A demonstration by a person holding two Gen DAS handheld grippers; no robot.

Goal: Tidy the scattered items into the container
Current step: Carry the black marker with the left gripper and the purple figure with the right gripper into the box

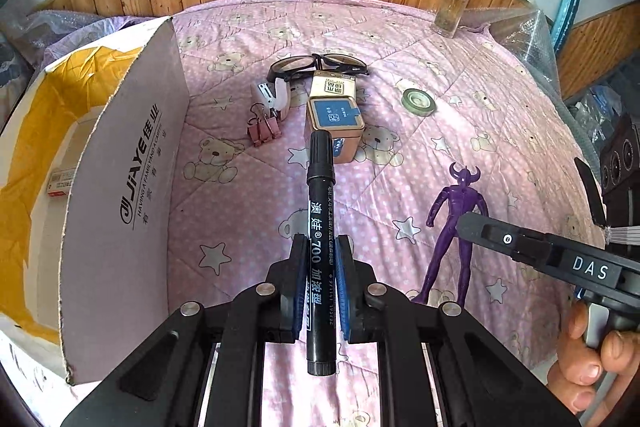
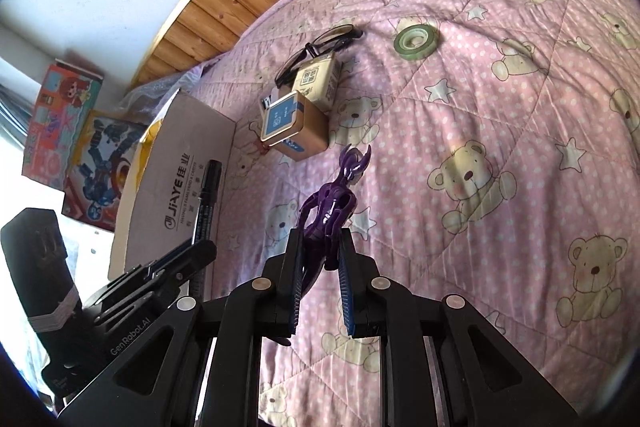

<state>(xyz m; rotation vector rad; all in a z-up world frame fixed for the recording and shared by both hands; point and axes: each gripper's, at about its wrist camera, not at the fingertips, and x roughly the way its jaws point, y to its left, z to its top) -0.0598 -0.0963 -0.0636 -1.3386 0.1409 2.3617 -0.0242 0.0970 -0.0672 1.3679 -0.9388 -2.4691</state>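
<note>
My left gripper point(image 1: 320, 247) is shut on a black marker pen point(image 1: 320, 211), held above the pink quilt just right of the cardboard box point(image 1: 120, 163). My right gripper point(image 2: 318, 243) is shut on a purple horned toy figure point(image 2: 332, 199), lifted off the quilt; the same purple figure point(image 1: 456, 219) shows in the left wrist view at the right. On the quilt farther back lie glasses point(image 1: 316, 65), a tan tin with a blue label point(image 1: 334, 119), a small carton point(image 1: 334, 85), pink binder clips point(image 1: 262, 129), a white stapler point(image 1: 272, 95) and a tape roll point(image 1: 418, 101).
The box has a yellow lining and holds a small red-and-white packet point(image 1: 60, 181). A glass jar point(image 1: 450, 7) stands at the quilt's far right, by bubble wrap. A wood-panelled wall runs behind. A hand point(image 1: 588, 359) holds the right gripper's handle. Toy boxes point(image 2: 64, 119) stand beyond the box.
</note>
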